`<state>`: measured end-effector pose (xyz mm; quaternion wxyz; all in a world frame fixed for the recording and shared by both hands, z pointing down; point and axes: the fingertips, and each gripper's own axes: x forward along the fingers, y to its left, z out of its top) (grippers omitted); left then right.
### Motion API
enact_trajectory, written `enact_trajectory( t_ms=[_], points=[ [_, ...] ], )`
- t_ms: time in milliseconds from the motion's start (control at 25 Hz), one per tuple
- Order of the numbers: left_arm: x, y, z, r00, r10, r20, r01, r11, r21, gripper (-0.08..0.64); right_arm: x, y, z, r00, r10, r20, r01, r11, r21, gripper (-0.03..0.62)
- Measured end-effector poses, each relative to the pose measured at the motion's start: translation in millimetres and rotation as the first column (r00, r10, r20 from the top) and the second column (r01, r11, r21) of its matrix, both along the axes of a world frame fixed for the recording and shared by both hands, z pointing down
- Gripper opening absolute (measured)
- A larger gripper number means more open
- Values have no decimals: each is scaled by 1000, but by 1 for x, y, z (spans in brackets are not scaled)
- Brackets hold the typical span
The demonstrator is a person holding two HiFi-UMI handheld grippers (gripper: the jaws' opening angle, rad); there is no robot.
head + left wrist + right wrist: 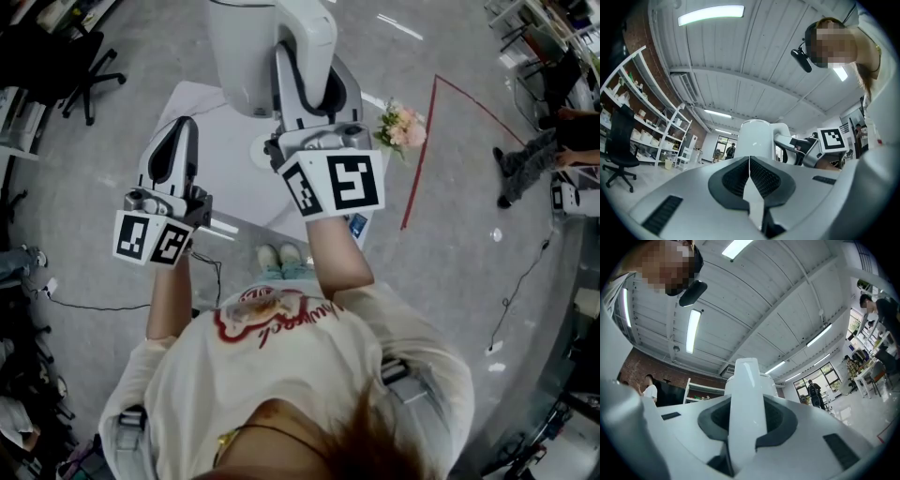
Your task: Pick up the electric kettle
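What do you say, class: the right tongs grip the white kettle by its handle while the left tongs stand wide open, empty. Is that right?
Not quite. The left tongs are shut tight, not wide open; the left gripper view shows it. They are empty, and the right tongs do grip the white kettle by its handle.

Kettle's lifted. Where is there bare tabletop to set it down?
Bare white table shows between the left gripper and the kettle, around the round base. The right edge is crowded by flowers. The rest is hidden under the kettle and right gripper.
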<state>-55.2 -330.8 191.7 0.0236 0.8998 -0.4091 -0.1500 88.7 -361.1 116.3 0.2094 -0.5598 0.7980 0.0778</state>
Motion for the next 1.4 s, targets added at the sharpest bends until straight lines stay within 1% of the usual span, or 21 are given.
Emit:
enact_trajectory(
  t_ms=[120, 240, 560, 840, 1000, 1080, 1400],
  points=[
    [7, 4, -15, 1000, -4, 3, 4, 1000, 21, 13, 4, 10, -7, 1000, 9, -14, -9, 1000, 5, 103],
    [16, 10, -21, 1000, 4, 8, -4, 1000, 19, 14, 13, 21, -14, 1000, 15, -12, -15, 1000, 11, 103],
    [25, 20, -11, 1000, 8, 7, -8, 1000, -5, 14, 25, 39, -16, 1000, 6, -2, -6, 1000, 17, 103],
    [51, 37, -13, 1000, -16, 5, 16, 1000, 5, 13, 53, 57, -12, 1000, -22, 8, 22, 1000, 7, 103],
    [52, 52, -8, 1000, -24, 10, 24, 1000, 4, 14, 54, 70, -7, 1000, -16, -16, 17, 1000, 20, 103],
    [51, 55, -7, 1000, -21, 10, 21, 1000, 7, 14, 54, 75, -8, 1000, -10, -14, 11, 1000, 29, 103],
    [36, 84, -5, 1000, 24, 16, -24, 1000, 6, 13, 40, 108, -6, 1000, 9, -10, -9, 1000, 23, 103]
  ],
)
